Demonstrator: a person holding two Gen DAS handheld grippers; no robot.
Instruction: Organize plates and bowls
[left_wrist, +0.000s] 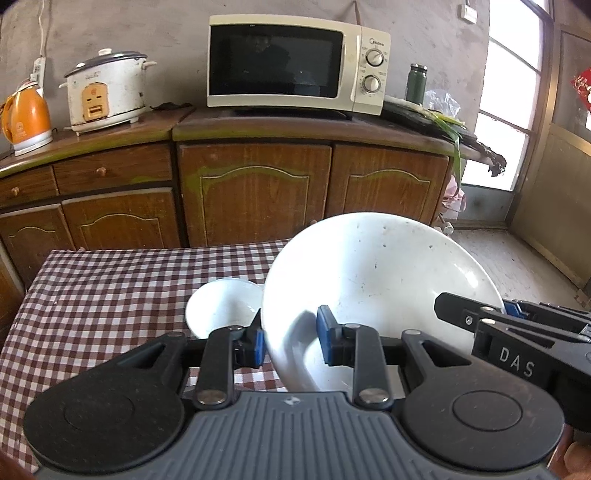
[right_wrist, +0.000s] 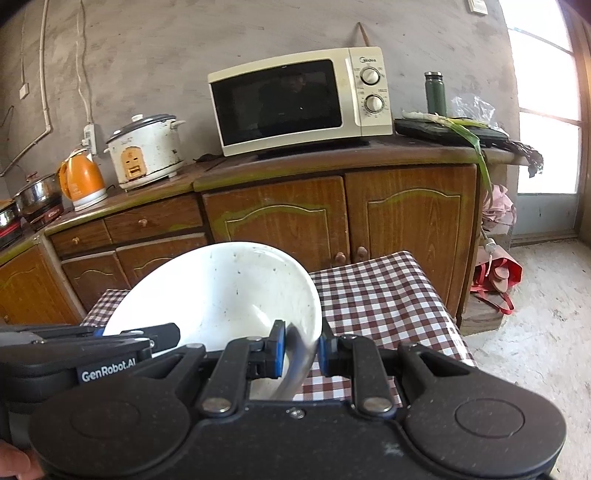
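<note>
Big bowl: A big white bowl (left_wrist: 380, 288) is up in the air over the table. It is tipped, so we look into it. It has small dark spots inside.
Left gripper: The left gripper (left_wrist: 290, 341) pinches the bowl's left rim. One blue pad is inside the bowl and one is outside. The fingers are close together, with only the rim between them.
Right gripper: The right gripper (right_wrist: 299, 354) pinches the bowl's right rim the same way. Its fingers are close together too, with the rim between the blue pads.
Small bowl: A small white bowl (left_wrist: 221, 306) sits on the table, just left of the big bowl and behind the left gripper's left finger.
Table: The table (left_wrist: 110, 288) has a red and white checked cloth.
Behind the table: A brown wooden cabinet (left_wrist: 255, 192) stands near the far edge of the table.
On the cabinet: A cream microwave (left_wrist: 295, 62), a white rice cooker (left_wrist: 105, 92), an orange kettle (left_wrist: 26, 118) and a dark green bottle (left_wrist: 416, 84).
Floor: A red bag (right_wrist: 496, 277) lies on the floor beside the cabinet.
</note>
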